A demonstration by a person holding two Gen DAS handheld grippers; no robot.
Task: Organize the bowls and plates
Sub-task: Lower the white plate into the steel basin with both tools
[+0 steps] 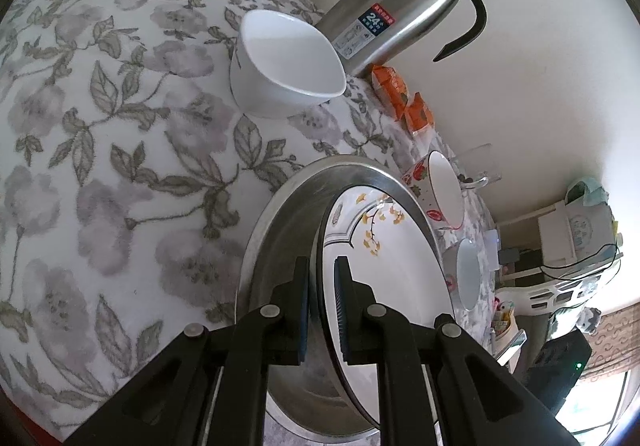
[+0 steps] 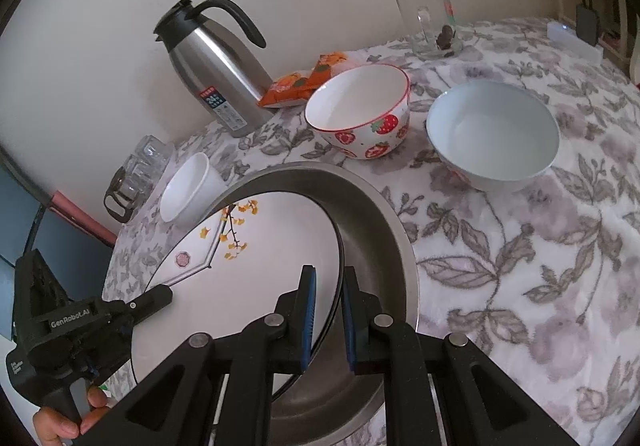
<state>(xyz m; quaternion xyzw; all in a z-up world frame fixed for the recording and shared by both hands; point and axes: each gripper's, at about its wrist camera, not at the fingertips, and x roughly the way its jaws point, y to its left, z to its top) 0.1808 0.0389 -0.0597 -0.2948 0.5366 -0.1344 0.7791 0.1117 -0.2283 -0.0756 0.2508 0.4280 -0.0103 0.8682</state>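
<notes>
The plate (image 2: 256, 258) stood tilted in the steel pan (image 2: 372, 230), its rim gripped from two sides. The right hand-held gripper (image 2: 328, 278) had its jaws nearly closed w/ the plate's rim betw. the blue pads (image 2: 309, 310). The left hand-held gripper (image 1: 322, 270) likewise had its jaws narrowly set across the plate (image 1: 384, 246) rim, one finger behind, one on the face; in the right view it (image 2: 158, 296) touched the plate's far-left edge.

Rel. to the pan, on the table (image 2: 520, 246): strawberry bowl (image 2: 360, 113) just behind, pale bowl (image 2: 492, 133) behind-right, small white bowl (image 2: 188, 191) tipped on its side at left, close to the pan. Thermos (image 2: 216, 73) stood behind, by the wall, w/ orange packets (image 2: 304, 83) beside it.
</notes>
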